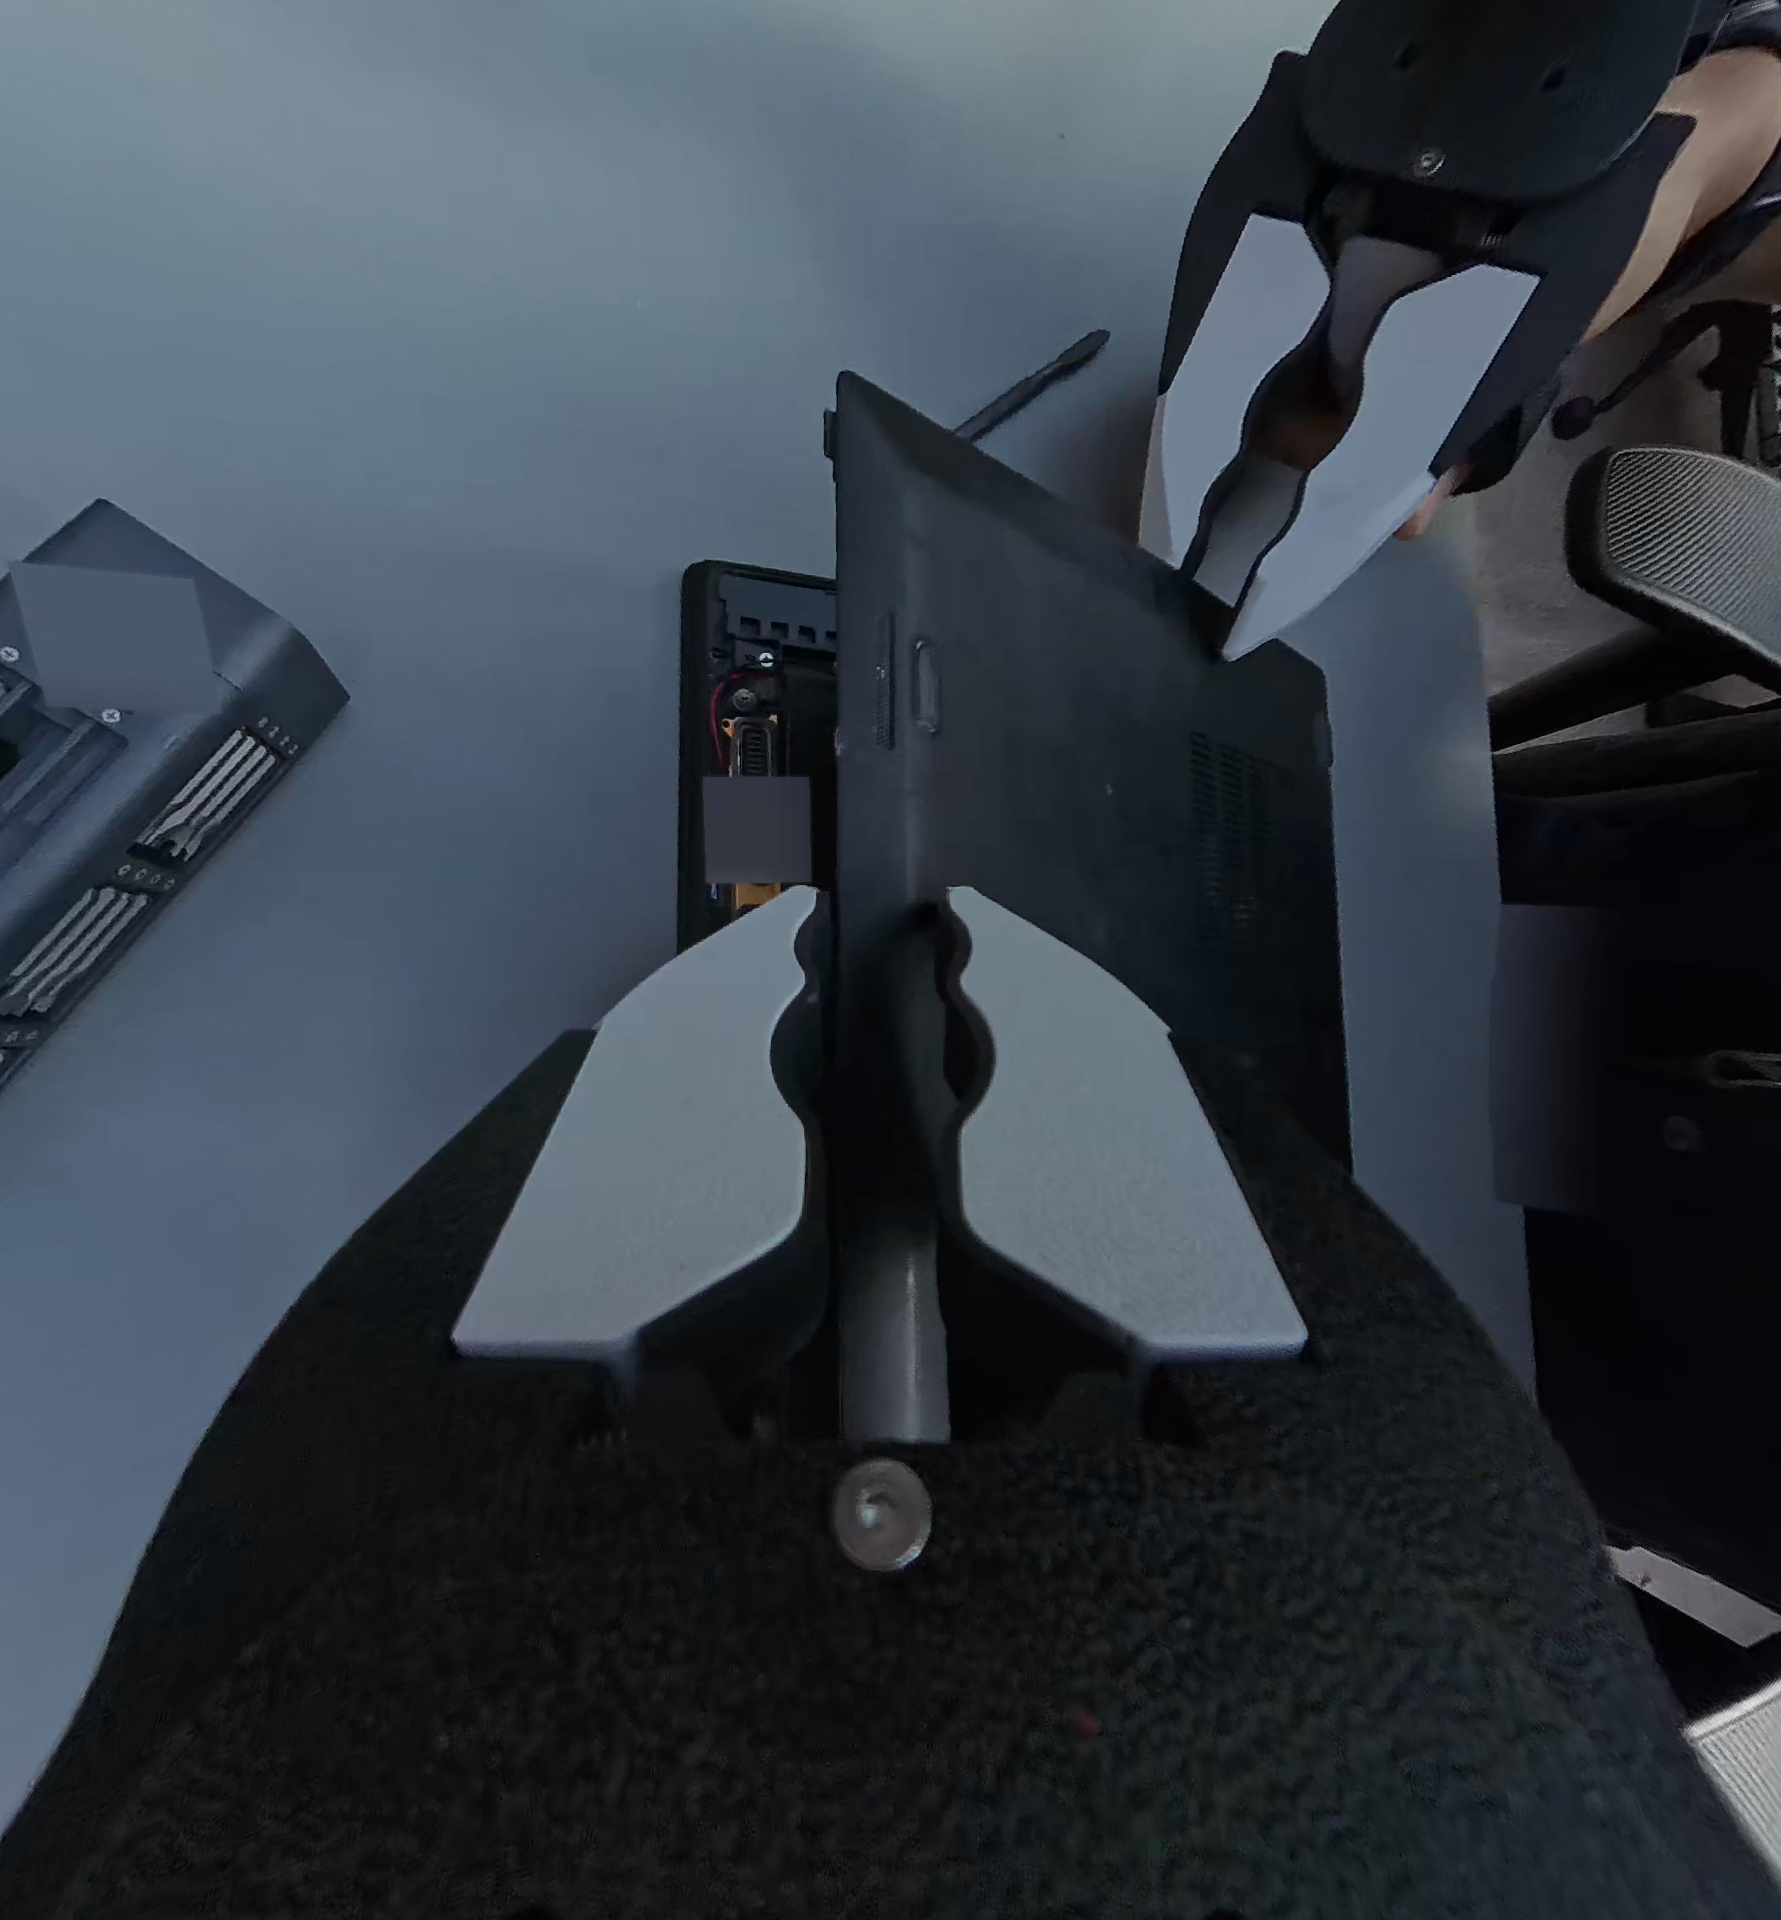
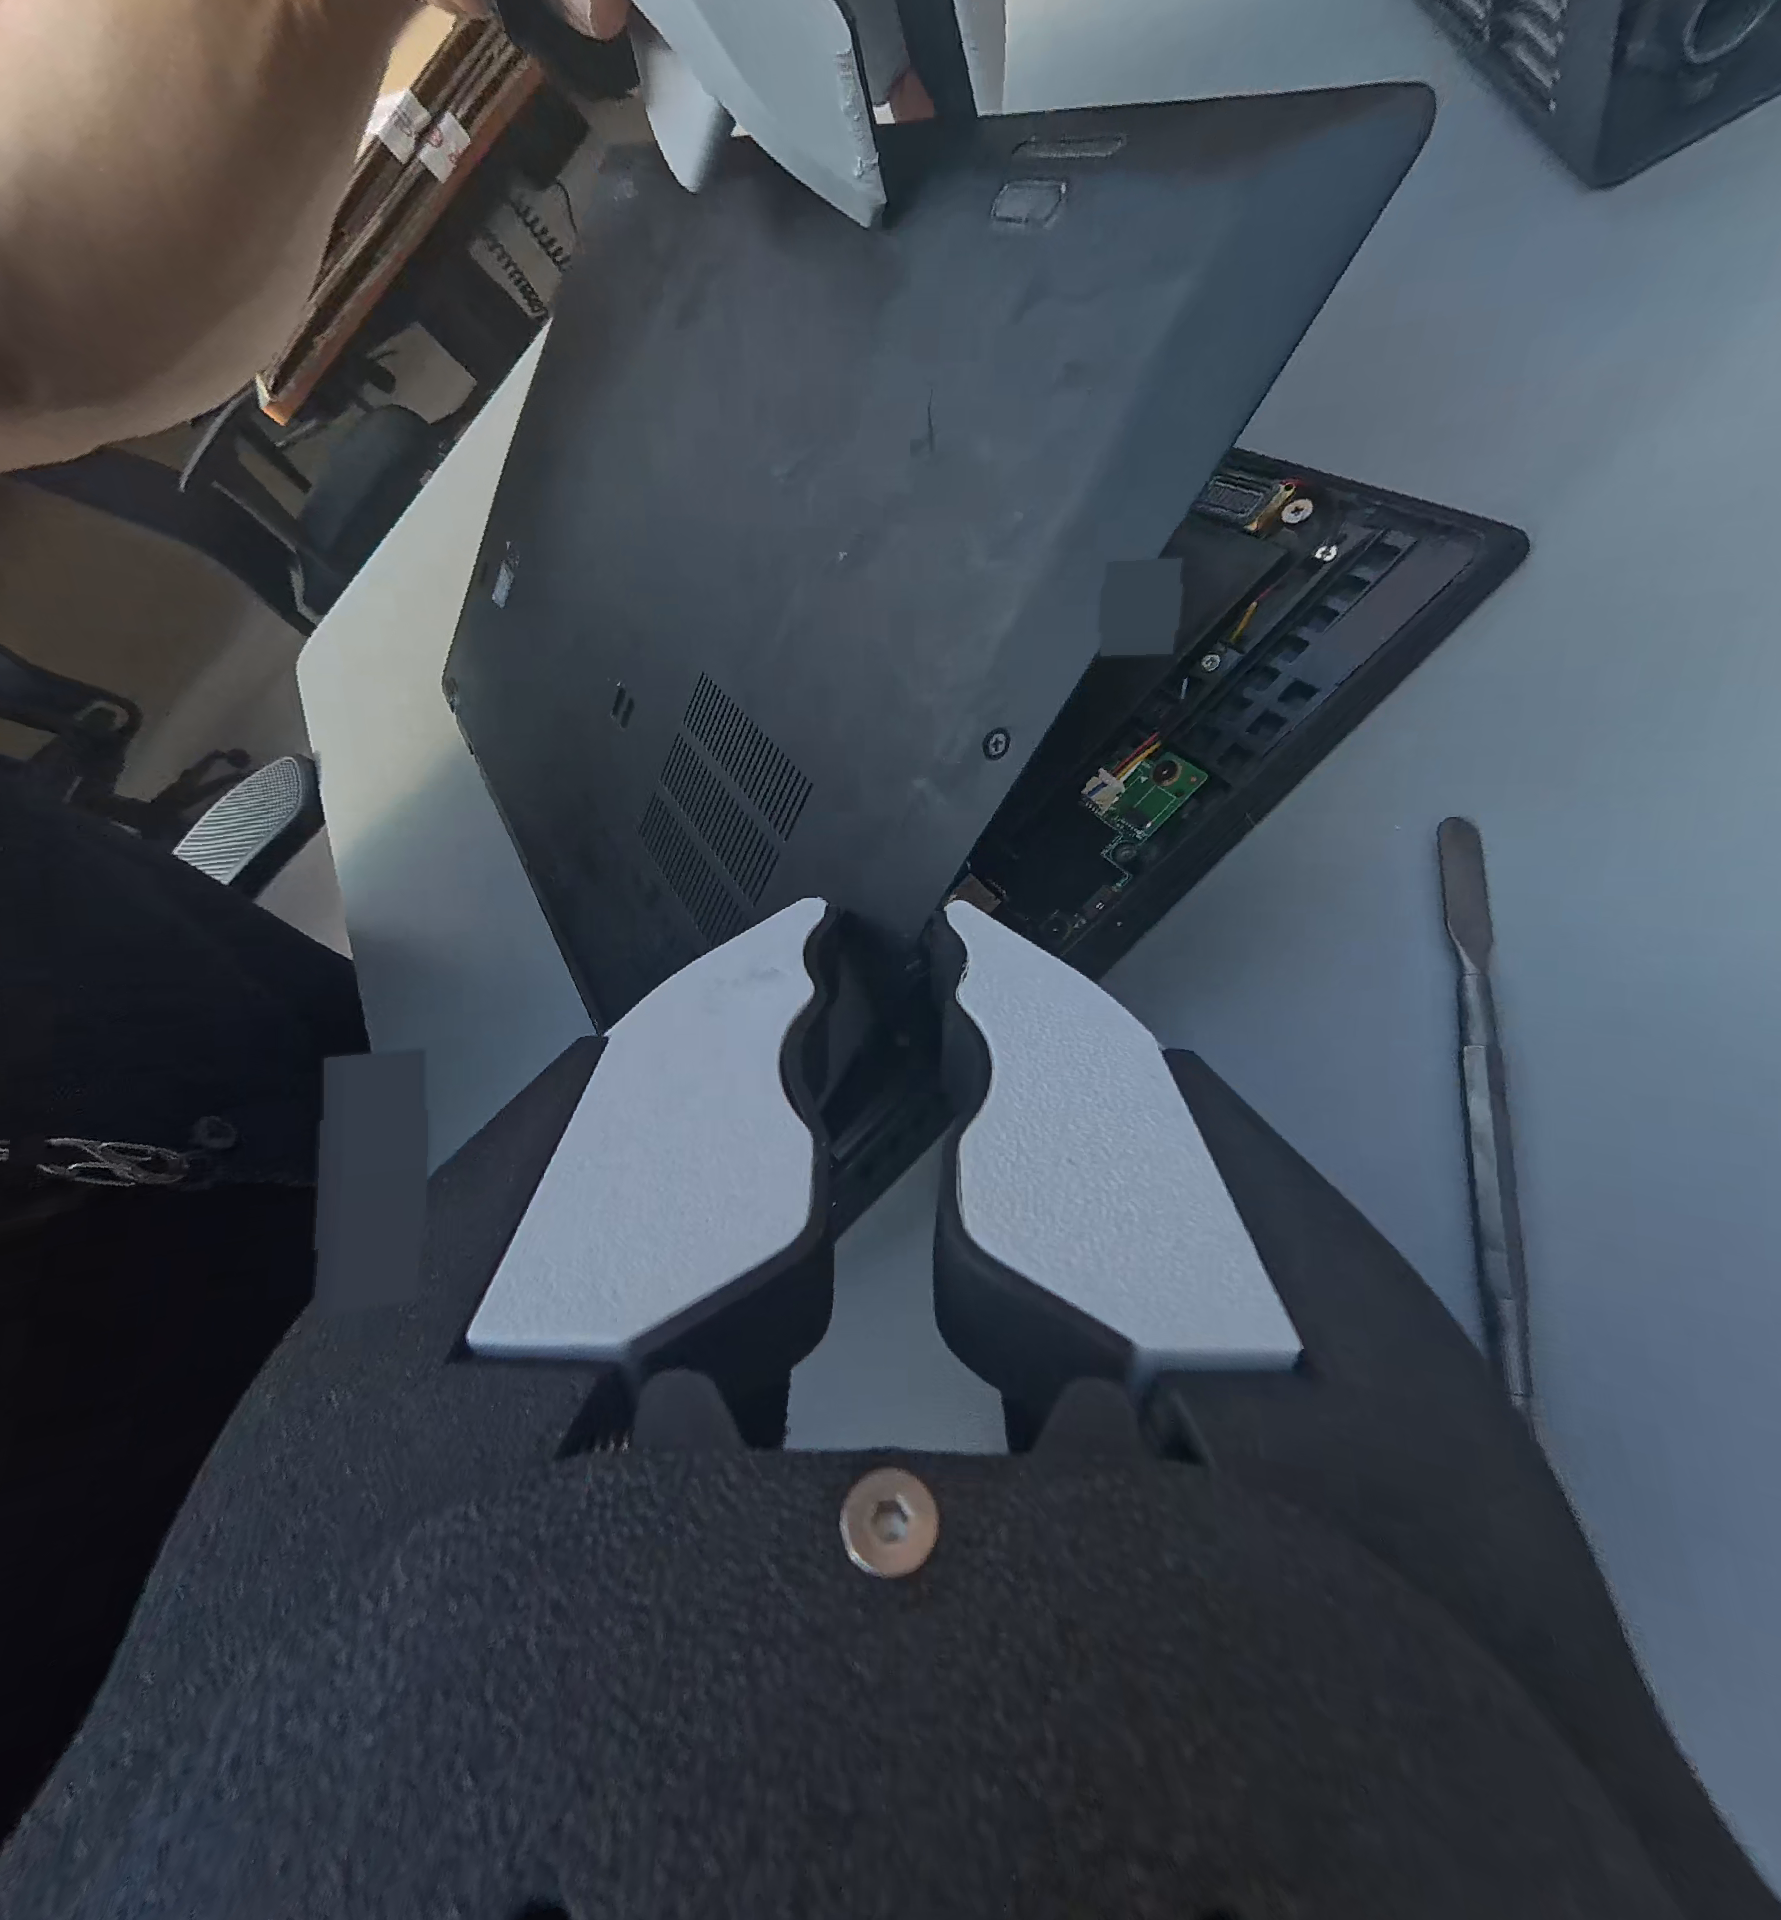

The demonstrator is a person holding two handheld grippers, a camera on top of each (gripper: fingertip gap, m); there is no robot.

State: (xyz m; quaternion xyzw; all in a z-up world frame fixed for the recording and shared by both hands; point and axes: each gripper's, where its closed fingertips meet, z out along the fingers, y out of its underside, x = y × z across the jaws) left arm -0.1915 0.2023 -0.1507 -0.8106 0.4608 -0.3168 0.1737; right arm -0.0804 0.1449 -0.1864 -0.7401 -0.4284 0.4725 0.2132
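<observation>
Two grippers lift a black laptop bottom cover [image 2: 865, 436] clear of the opened laptop [image 2: 1281, 707] near the desk's edge: left gripper [image 1: 881, 904] clenched on one edge, right gripper [image 2: 886, 914] clamping the opposite. A metal spudger [image 2: 1483, 1091] lies beside.

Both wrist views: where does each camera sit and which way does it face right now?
Left wrist view: sits on the left hand-held gripper, looking down along its fingers at the bottom cover it clamps, edge-on above the opened laptop; the right hand-held gripper and a forearm show beyond.
Right wrist view: sits on the right hand-held gripper, facing the cover's broad vented face, a metal spudger alongside; the left hand-held gripper and an arm show at top.
Shared: cover, laptop, spudger, grey table, both grippers.
</observation>
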